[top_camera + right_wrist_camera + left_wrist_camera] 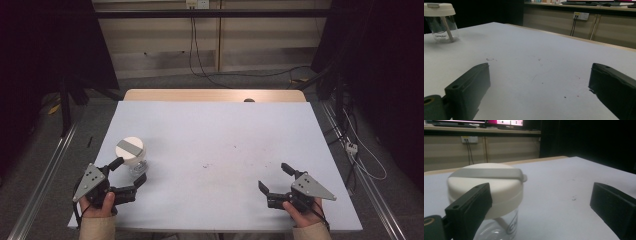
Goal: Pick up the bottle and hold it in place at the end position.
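On the left side of the white table (220,130) stands a clear jar (135,162) with a cream lid (129,149) that carries a grey strip across its top. The jar stands upright, close to the near left corner, and a white stick leans inside it, seen through the clear wall in the right gripper view. Print on the wall is too small to read.

Just beside the jar, the left tongs (130,172) are held low by the person's left hand (97,205), with the jaws wide apart. In the high view one jaw reaches past the jar's left side and the other lies at its near right side, so the jar sits at the mouth of the gap; whether either jaw touches it cannot be told. From the left gripper view the lid rises just behind the left jaw.

Well apart, near the right front edge, the right tongs (274,177) rest in the person's right hand (302,212), jaws spread and holding nothing. Faint dark smudges (220,162) mark the table between the two tools.
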### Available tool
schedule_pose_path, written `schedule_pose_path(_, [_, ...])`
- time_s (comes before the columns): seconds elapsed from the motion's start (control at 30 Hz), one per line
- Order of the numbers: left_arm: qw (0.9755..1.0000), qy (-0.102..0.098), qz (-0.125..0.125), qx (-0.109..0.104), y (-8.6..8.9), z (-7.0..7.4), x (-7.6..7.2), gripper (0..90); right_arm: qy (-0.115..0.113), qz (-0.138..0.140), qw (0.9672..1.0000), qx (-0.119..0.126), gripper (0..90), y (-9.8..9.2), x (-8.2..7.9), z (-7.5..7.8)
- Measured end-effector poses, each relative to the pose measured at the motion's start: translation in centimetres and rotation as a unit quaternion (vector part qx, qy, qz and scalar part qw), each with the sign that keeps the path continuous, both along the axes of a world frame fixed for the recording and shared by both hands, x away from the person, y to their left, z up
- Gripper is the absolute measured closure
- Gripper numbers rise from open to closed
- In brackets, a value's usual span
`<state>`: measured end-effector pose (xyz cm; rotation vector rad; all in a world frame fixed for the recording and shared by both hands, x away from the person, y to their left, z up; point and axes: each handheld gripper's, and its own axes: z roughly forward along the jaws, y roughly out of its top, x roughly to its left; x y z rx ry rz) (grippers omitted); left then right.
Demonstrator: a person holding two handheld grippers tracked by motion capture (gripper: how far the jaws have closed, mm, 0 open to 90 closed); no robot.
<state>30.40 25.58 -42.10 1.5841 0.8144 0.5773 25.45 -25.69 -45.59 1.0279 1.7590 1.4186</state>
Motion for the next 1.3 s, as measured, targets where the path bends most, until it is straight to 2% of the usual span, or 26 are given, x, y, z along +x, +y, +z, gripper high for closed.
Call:
schedule_pose_path(0.37, [0.9997,-0.002,0.022,-0.004,0.9,-0.2,0.2,3.2,0.0,-0.001,1.0,-0.001,3.3,0.1,0.0,0.0])
schedule_pose_path(0.4, [0.9995,0.001,0.033,0.003,1.1,-0.5,0.5,3.2,0.0,-0.001,1.0,-0.001,3.4,0.1,0.0,0.0])
schedule_pose_path(0.67, [0.9988,0.022,0.042,0.011,2.0,-1.2,1.3,3.1,-0.002,-0.002,1.0,0.0,3.3,0.0,0.0,0.0])
schedule_pose_path(0.77, [0.9988,0.029,0.034,0.018,2.1,-1.6,1.7,2.8,-0.001,-0.003,1.0,-0.001,3.3,0.1,0.0,0.0])
schedule_pose_path(0.83, [0.999,0.03,0.031,0.013,2.1,-1.8,2.0,2.8,-0.001,-0.003,1.0,-0.001,3.4,0.1,0.0,0.0])
schedule_pose_path(1.0, [0.9982,0.043,0.04,0.013,2.4,-2.4,3.0,2.8,-0.002,-0.004,1.0,-0.002,3.4,0.1,0.0,0.1])
schedule_pose_path(1.17, [0.9982,0.035,0.046,0.016,2.2,-2.6,3.6,3.0,-0.005,-0.007,1.0,-0.003,3.5,0.0,0.0,0.1])
schedule_pose_path(1.3, [0.9981,0.043,0.036,0.023,1.9,-2.9,4.1,3.1,-0.005,-0.008,0.9999,-0.003,3.6,0.0,0.0,0.1])
